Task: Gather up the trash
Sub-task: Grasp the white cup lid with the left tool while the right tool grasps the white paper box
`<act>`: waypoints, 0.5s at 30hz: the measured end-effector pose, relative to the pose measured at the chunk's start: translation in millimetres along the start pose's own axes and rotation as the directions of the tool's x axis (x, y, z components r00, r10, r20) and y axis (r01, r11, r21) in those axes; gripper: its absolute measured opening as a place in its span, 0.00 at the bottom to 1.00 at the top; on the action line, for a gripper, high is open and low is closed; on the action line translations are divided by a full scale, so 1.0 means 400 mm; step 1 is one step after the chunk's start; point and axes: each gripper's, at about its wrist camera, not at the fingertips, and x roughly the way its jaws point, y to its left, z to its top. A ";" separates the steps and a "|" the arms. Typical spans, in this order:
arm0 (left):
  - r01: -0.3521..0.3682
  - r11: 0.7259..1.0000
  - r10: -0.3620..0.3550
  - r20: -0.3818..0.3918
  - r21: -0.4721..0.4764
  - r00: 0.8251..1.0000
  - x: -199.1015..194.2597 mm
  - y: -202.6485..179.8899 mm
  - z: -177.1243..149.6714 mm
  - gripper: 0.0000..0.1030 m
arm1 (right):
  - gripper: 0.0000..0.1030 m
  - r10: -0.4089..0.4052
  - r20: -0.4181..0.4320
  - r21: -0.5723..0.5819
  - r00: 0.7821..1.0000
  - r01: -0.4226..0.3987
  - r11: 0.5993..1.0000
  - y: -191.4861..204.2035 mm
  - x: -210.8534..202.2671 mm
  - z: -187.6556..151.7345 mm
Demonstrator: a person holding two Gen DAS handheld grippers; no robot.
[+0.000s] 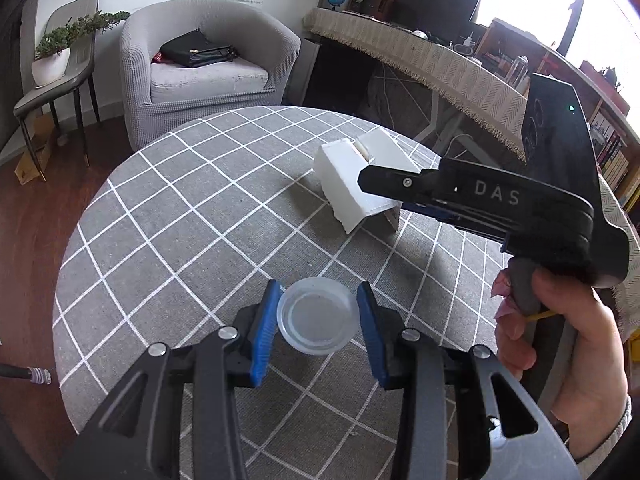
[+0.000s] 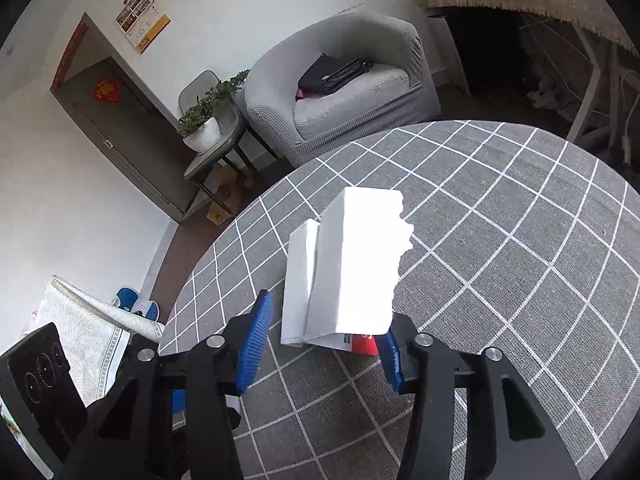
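Left gripper [image 1: 318,320] pinches clear cup [image 1: 318,318] at rim: light, thin, crushable. Right gripper [image 2: 324,340] spread around foam block [image 2: 356,264]; light, crumbly, grip flat sides.

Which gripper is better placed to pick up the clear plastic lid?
Left. The left gripper already has the clear plastic lid between its blue pads, while the right gripper is at the white foam block.
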 end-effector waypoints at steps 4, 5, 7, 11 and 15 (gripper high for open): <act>0.008 1.000 -0.008 0.006 -0.012 1.000 -0.022 0.019 -0.009 0.41 | 0.29 -0.045 0.036 -0.015 0.998 0.045 0.999 0.012 0.009 -0.002; 0.013 1.000 -0.013 0.007 -0.015 1.000 -0.027 0.024 -0.012 0.41 | 0.27 -0.050 0.047 -0.017 0.998 0.051 0.999 0.016 0.010 -0.002; 0.024 0.999 -0.024 0.009 -0.023 1.000 -0.037 0.034 -0.019 0.41 | 0.20 -0.063 0.064 -0.030 0.996 0.065 0.997 0.022 0.013 0.001; 0.045 0.998 -0.044 0.019 -0.047 0.999 -0.062 0.062 -0.031 0.41 | 0.07 -0.082 0.112 -0.051 0.990 0.088 0.995 0.046 0.007 0.006; 0.043 0.997 -0.041 0.036 -0.059 0.999 -0.094 0.090 -0.044 0.41 | 0.02 -0.091 0.146 -0.041 0.985 0.098 0.994 0.052 0.004 0.009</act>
